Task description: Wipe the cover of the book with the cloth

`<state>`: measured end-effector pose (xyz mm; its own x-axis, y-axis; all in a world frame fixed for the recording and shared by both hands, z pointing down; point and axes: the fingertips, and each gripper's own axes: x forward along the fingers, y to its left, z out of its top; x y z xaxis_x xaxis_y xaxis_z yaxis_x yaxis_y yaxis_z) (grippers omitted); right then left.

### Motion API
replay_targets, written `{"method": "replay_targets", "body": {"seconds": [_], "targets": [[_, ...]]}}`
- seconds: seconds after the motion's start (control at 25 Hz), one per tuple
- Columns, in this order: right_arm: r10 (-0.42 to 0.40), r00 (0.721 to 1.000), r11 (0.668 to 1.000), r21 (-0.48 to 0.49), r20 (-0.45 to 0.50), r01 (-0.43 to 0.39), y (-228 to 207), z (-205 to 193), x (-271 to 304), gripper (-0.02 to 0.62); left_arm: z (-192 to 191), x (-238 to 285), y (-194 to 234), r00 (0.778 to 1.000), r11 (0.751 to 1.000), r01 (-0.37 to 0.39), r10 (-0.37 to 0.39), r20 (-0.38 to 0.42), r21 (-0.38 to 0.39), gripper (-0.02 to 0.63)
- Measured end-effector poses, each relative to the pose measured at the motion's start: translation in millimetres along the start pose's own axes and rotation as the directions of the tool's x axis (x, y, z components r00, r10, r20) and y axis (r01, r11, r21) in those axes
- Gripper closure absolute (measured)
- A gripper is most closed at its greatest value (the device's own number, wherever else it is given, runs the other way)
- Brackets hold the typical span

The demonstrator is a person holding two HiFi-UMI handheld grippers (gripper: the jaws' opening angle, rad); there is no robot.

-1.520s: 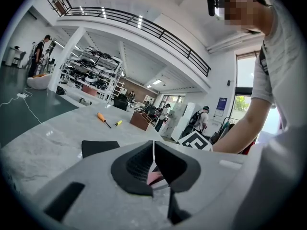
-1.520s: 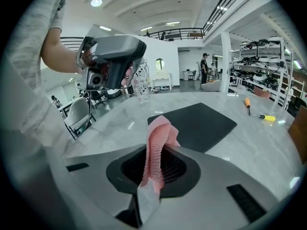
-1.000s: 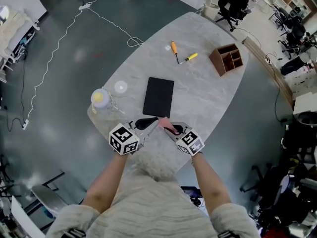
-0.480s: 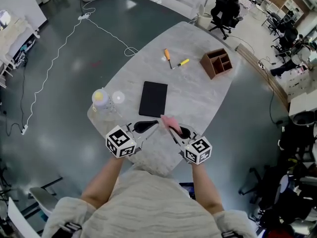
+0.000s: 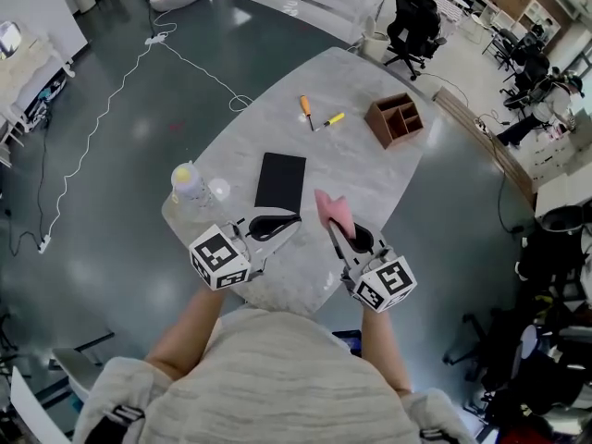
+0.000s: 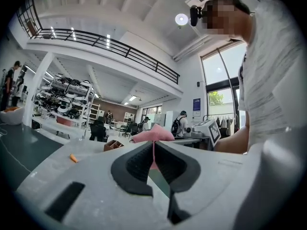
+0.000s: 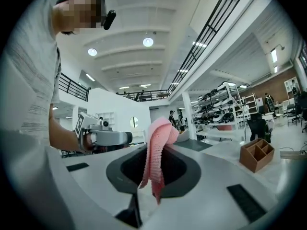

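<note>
Cloth (image 5: 333, 207), pink and crumpled, is pinched at the tips of the right gripper (image 5: 328, 222), whose jaws are clenched on it. In the right gripper view one end bunches up above the jaws and the other hangs down between the dark pads. It is held over the near right part of the pale marble table (image 5: 370, 174), just right of the book's near end and apart from it.

On the near left, the left gripper (image 5: 294, 220) points right toward the cloth. Its jaws are drawn together on nothing: the left gripper view shows only a thin slit between them, with the pink cloth showing beyond it. The right gripper view shows this gripper well clear of the cloth. Both marker cubes sit at the table's near edge, with the person's bare forearms and light knitted sleeves behind them.

Just beyond the gripper tips lies the book (image 5: 280, 180), black cover up, flat on the table, its long side running near to far.

Left of the book, by the table's left edge, stands a clear jar (image 5: 188, 183) with yellow at its top, and a small clear round lid (image 5: 219, 189) lies just beside it.

Farther off lie an orange-handled screwdriver (image 5: 304, 109) and a yellow pen (image 5: 330, 119), close together. Right of them sits a brown wooden organizer (image 5: 393, 118) with open compartments.

Beyond the table's far end stands a black office chair (image 5: 412, 21), and a white cable (image 5: 185, 54) trails across the grey floor on the far left.
</note>
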<state>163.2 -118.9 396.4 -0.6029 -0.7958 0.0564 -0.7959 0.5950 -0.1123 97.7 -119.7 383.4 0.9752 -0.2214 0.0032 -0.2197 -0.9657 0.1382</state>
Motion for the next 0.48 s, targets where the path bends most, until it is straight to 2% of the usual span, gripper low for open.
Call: {"method": "replay_targets", "body": {"seconds": [0.28,0.48], "targets": [[0.005,1.000,0.997,-0.071,0.011,-0.004,18,26,-14,0.548,17,2,-27,0.998,0.998,0.055,-0.055,0.019,0.021,0.588],[0.001,1.000,0.998,-0.056,0.030,0.001,18,32,-25,0.548,14,8,-37,0.997,0.997,0.072,-0.072,0.010,0.015,0.588]]}}
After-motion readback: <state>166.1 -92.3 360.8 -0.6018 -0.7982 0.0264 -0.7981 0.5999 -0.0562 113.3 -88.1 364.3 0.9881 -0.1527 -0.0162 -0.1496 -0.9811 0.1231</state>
